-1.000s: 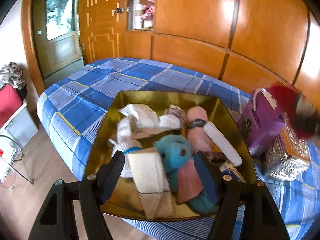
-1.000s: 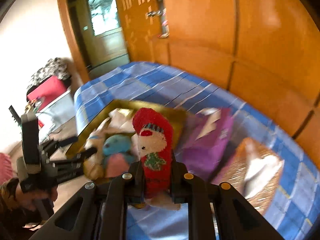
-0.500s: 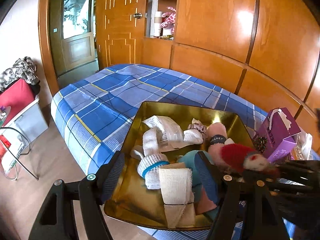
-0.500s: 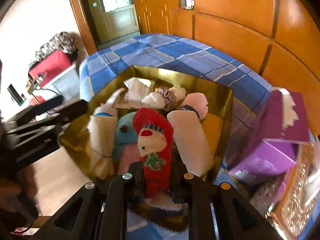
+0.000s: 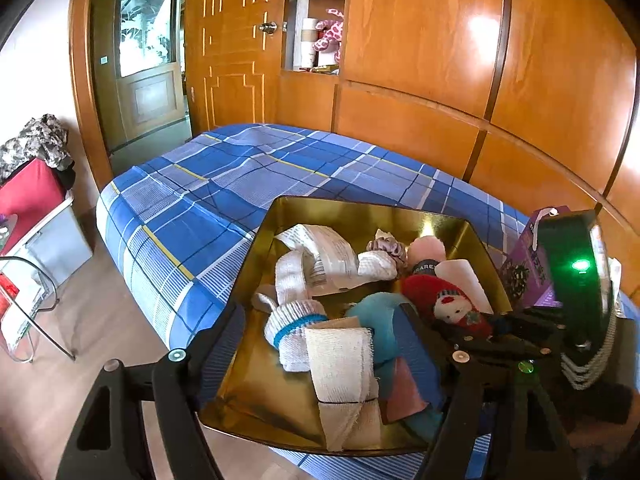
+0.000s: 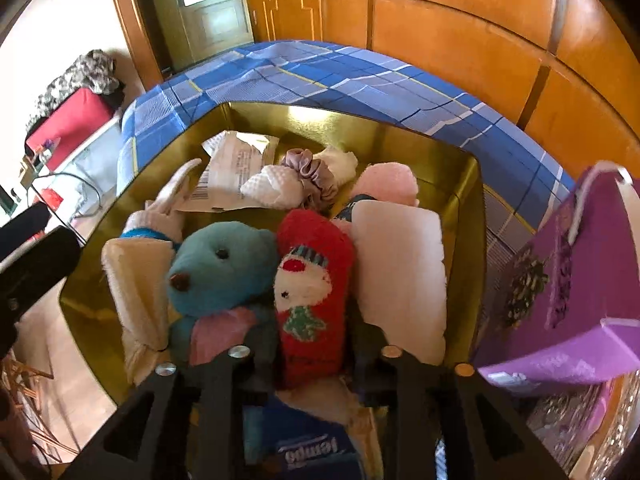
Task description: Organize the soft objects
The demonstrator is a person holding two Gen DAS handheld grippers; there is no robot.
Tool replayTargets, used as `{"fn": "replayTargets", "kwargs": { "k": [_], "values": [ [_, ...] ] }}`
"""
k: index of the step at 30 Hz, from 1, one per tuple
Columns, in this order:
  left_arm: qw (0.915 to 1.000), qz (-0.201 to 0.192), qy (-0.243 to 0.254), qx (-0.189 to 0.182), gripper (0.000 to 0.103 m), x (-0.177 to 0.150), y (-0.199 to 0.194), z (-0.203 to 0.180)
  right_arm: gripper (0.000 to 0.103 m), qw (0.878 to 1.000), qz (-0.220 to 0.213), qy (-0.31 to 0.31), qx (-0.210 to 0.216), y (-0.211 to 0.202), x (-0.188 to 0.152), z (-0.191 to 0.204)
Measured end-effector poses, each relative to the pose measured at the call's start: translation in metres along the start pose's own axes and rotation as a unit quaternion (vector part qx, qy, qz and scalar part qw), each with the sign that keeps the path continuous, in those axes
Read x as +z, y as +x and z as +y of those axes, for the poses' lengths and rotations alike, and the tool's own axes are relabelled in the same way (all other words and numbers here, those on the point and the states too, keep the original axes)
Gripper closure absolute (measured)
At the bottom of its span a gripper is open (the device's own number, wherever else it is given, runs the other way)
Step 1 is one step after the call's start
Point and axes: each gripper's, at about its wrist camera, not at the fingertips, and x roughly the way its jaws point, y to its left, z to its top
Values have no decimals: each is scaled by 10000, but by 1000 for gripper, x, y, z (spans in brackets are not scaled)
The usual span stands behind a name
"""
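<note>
A gold tray (image 5: pixel 256 368) (image 6: pixel 400 128) sits on the blue plaid bed and holds soft things: a teal plush bear (image 6: pixel 216 268) (image 5: pixel 376 312), white cloths, a white sock with a blue band (image 5: pixel 292 320), a pink roll (image 6: pixel 388 180), a purple scrunchie (image 6: pixel 308 168) and a white pad (image 6: pixel 400 272). My right gripper (image 6: pixel 314 336) is shut on a red Santa sock (image 6: pixel 316 280) (image 5: pixel 448 304), low in the tray between the bear and the white pad. My left gripper (image 5: pixel 324 344) is open and empty over the tray's near edge.
A purple gift bag (image 6: pixel 560 288) (image 5: pixel 528 264) stands right of the tray, with a glittery box (image 6: pixel 572 420) beside it. The blue plaid bed (image 5: pixel 240 184) stretches behind. Wood panel wall at the back. A red case (image 5: pixel 28 196) stands on the floor at left.
My right gripper has carried the red Santa sock left from beside the purple bag and down into the tray, next to the teal bear. My left gripper has drawn back a little, staying open.
</note>
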Motion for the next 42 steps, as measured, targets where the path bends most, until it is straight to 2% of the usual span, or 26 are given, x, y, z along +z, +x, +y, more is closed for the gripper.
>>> {"fn": "replayTargets", "kwargs": {
  "k": [3, 7, 13, 21, 29, 42],
  "values": [
    [10000, -61, -13, -3, 14, 1, -3, -2, 57, 9993, -380, 29, -59, -20, -6, 0],
    [9998, -172, 23, 31, 9, 1, -9, -6, 57, 9971, -695, 120, -298, -46, -17, -3],
    [9995, -270, 168, -29, 2, -1, -20, -22, 57, 9872, -1132, 463, -1026, -82, -40, -10],
    [9985, -439, 305, -68, 0, -8, -38, -46, 57, 9727, -1343, 987, -1614, -102, -71, -22],
    [9978, -467, 477, -15, 0, -15, -44, -61, 57, 9669, -1458, 1228, -1697, -113, -86, -31],
    [9974, -563, 444, 122, 0, -15, -48, -59, 57, 9657, -1503, 1255, -1707, -119, -92, -30]
  ]
}}
